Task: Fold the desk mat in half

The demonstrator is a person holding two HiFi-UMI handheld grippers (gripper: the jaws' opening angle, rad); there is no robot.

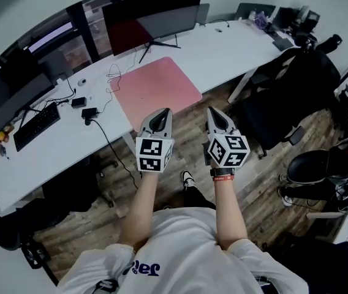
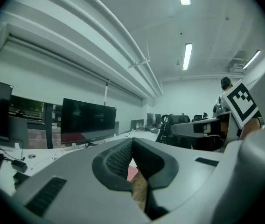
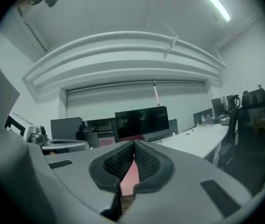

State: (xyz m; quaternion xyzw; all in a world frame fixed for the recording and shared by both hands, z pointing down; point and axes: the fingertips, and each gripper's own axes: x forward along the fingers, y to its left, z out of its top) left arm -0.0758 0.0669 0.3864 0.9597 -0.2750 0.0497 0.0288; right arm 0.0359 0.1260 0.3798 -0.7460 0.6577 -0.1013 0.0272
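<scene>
A pink desk mat [image 1: 155,89] lies flat on the white desk [image 1: 229,51], in front of a dark monitor [image 1: 152,14]. My left gripper [image 1: 163,112] hangs in the air short of the mat's near edge, jaws shut with nothing between them. Beside it, my right gripper [image 1: 214,111] is held at the same height, also shut and empty. In the left gripper view a sliver of the mat [image 2: 131,173] shows below the closed fingertips [image 2: 132,140]. The right gripper view shows the pink mat [image 3: 131,173] through the gap under its closed tips [image 3: 134,143].
On the desk's left part lie a keyboard [image 1: 36,126], a second monitor [image 1: 15,97], black adapters [image 1: 88,113] and cables. Black office chairs [image 1: 284,97] crowd the right side. Wood floor lies beneath me, with one shoe [image 1: 187,179] showing.
</scene>
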